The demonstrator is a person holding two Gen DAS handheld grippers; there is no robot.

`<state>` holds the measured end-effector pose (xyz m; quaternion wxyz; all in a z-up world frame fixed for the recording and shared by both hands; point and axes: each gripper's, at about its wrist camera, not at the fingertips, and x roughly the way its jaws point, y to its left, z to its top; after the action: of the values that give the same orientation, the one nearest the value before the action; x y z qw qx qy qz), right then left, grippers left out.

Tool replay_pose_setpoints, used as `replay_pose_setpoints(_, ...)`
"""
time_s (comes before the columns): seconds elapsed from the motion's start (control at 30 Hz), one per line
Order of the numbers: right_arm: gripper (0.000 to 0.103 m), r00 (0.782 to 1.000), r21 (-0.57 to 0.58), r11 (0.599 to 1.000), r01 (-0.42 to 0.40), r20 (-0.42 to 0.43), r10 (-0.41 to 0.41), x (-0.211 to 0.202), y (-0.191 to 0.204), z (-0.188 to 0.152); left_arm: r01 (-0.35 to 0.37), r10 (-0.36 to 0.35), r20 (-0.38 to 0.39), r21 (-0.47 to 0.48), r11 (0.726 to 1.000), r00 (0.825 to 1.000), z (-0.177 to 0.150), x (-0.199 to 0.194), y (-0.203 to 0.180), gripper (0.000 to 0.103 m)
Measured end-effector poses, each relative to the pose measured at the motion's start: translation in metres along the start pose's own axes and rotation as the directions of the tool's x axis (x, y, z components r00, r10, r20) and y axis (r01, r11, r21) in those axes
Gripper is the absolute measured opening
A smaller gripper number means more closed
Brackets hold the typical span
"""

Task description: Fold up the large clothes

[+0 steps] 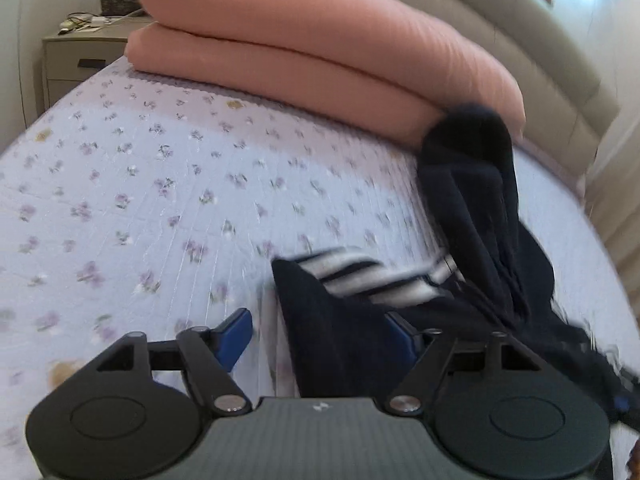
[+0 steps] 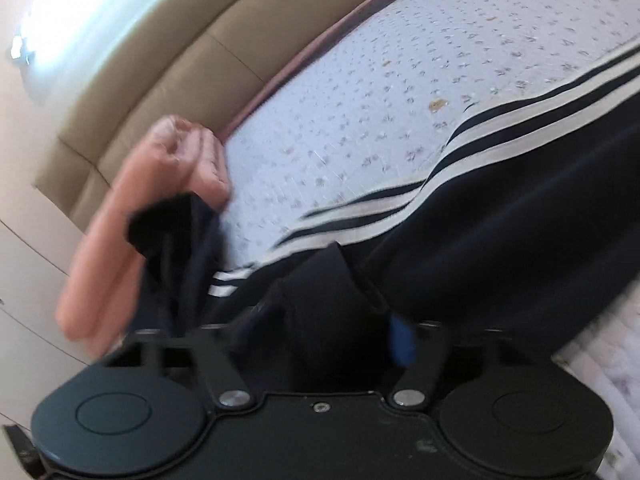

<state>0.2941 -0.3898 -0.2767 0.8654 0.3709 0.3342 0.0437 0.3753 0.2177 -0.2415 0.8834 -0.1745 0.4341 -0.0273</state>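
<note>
The garment [image 2: 500,208] is dark navy with white stripes. The bedspread [image 1: 160,184] is pale lilac, quilted, dotted with small purple flowers. The folded quilt [image 1: 300,52] at the bed's head edge is salmon pink. The headboard [image 2: 160,80] is beige.

A dark striped garment [image 1: 472,240] is draped over the wide-spread left gripper [image 1: 320,334] above a floral bedspread [image 1: 140,184].

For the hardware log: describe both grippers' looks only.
Left gripper: black linkage arms with silver pivot screws, two round black discs, a ribbed grey body with a small white mark, blue fingers. Right gripper: the same black build and silver screws, blue pad partly visible. No cables or sleeves show.
</note>
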Motion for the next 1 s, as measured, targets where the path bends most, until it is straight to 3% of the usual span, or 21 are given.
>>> replay_pose_setpoints(0.17,0.085,0.998,0.185,0.983,-0.005,-0.053,0.015,-0.053,-0.052,0.026,-0.084,0.090,-0.061,0.088,0.993,0.994,0.000,-0.052,-0.043,0.081)
replay_pose_setpoints(0.23,0.085,0.997,0.276,0.959,0.068,-0.065,-0.052,-0.075,-0.088,0.038,-0.092,0.096,-0.066,0.059,0.994,0.993,-0.003,-0.071,-0.056,0.082)
replay_pose_setpoints(0.33,0.084,0.989,0.396,0.907,0.144,-0.083,-0.121,-0.101,-0.144,0.055,-0.102,0.096,-0.101,-0.065,0.993,0.990,-0.007,-0.088,-0.070,0.083)
replay_pose_setpoints(0.4,0.084,0.995,0.444,0.891,0.094,-0.018,-0.096,-0.116,-0.176,0.071,-0.101,0.084,-0.113,-0.149,0.984,0.990,-0.010,-0.094,-0.079,0.083)
replay_pose_setpoints(0.53,0.084,0.966,0.465,0.875,0.131,0.137,-0.218,-0.134,-0.228,0.107,-0.115,0.098,-0.101,-0.186,0.976,0.990,-0.017,-0.100,-0.105,0.083)
replay_pose_setpoints(0.67,0.081,0.947,0.525,0.850,-0.055,0.297,-0.122,-0.135,-0.281,0.132,-0.140,0.124,-0.117,-0.136,0.981,0.985,-0.020,-0.101,-0.138,0.083)
replay_pose_setpoints(0.9,0.077,0.904,0.425,0.905,-0.002,0.388,-0.180,-0.123,-0.289,0.163,-0.098,0.092,-0.084,-0.076,0.992,0.992,-0.025,-0.104,-0.173,0.083)
replay_pose_setpoints(0.97,0.057,0.902,0.393,0.916,0.079,0.363,-0.234,-0.119,-0.284,0.169,-0.086,0.080,-0.084,-0.074,0.994,0.993,-0.027,-0.101,-0.176,0.083)
replay_pose_setpoints(1.0,0.017,0.897,0.394,0.910,0.126,0.346,-0.274,-0.115,-0.284,0.173,-0.082,0.075,-0.087,-0.077,0.994,0.993,-0.029,-0.100,-0.177,0.082)
